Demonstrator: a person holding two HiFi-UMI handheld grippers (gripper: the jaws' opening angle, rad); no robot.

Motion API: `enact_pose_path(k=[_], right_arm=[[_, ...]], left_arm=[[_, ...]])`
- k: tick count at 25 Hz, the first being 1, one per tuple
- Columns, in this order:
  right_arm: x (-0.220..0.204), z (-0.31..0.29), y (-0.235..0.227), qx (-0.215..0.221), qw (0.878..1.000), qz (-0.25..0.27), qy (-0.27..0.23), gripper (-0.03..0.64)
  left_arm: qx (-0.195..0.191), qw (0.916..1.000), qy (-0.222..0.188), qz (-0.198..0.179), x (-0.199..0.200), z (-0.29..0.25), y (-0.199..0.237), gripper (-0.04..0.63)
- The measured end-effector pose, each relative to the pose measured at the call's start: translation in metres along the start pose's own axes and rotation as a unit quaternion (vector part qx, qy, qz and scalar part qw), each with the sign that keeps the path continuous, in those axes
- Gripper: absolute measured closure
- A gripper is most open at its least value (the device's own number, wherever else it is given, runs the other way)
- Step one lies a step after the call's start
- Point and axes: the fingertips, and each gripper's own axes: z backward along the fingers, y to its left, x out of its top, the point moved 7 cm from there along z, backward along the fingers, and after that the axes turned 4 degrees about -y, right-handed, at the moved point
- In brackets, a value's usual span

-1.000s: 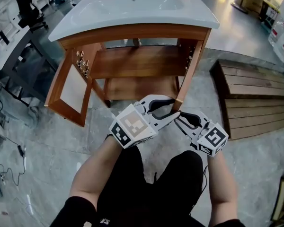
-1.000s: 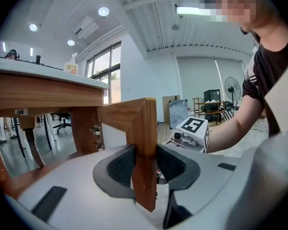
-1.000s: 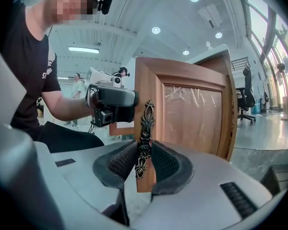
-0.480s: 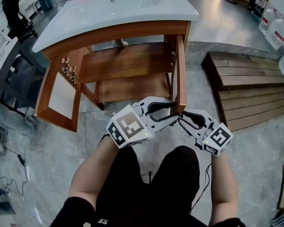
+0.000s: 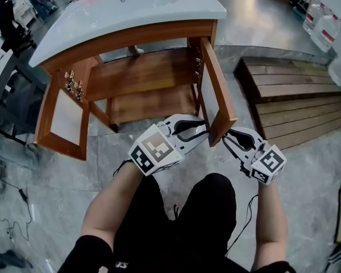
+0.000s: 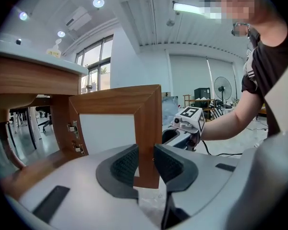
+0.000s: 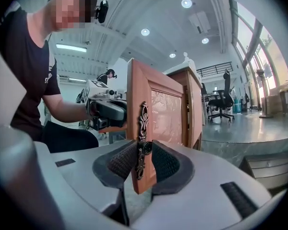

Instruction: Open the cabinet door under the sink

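The left hand-held gripper (image 6: 146, 163) is clamped on the free-edge stile of the right cabinet door (image 5: 219, 92), one pad on each face, and its jaws have just been closing. The right hand-held gripper (image 7: 144, 163) takes the same edge from the outer side. Its jaws, also just closing, seem to press the stile where the ornate metal handle (image 7: 142, 123) sits, though the handle partly hides the contact.

The door stands near the person, swung well out on the right under the sink (image 5: 131, 10) and hinged at its far edge. It is a stiff, reddish-brown wooden frame with a pale panel on the inside. It is probably moderately heavy but should swing freely on its hinges (image 5: 198, 61). The varnish looks smooth and could slip, so the thick stile beside the handle is the soundest hold and gives the most leverage. The left door (image 5: 62, 115) is already open.
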Motion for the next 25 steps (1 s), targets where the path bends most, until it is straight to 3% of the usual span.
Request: enact_pose_path(k=[3,13,17,20,25], right_arm=[[0.001,0.004,-0.003,-0.021,1.0,0.002,0.0,0.551],[-0.003,0.006,0.01,-0.118,0.993,-0.006,-0.025,0.555],[-0.001,0.014,0.021,-0.189,0.981,-0.011,-0.04,0.588],[-0.006,0.021,0.038,-0.239,0.969,-0.042,-0.053,0.601],[-0.011,0.002,0.076,-0.243,0.969,-0.021,-0.036,0.601]], left_arm=[[0.01,0.9998,-0.012,0.012,0.004,-0.006,0.003,0.488],[0.055,0.9981,-0.015,0.022,-0.003,-0.026,0.006,0.499],[0.075,0.9966,-0.025,0.021,-0.007,-0.024,0.01,0.505],[0.099,0.9933,-0.027,0.053,-0.013,-0.012,0.026,0.514],[0.149,0.9863,-0.007,0.069,-0.041,0.02,0.048,0.53]])
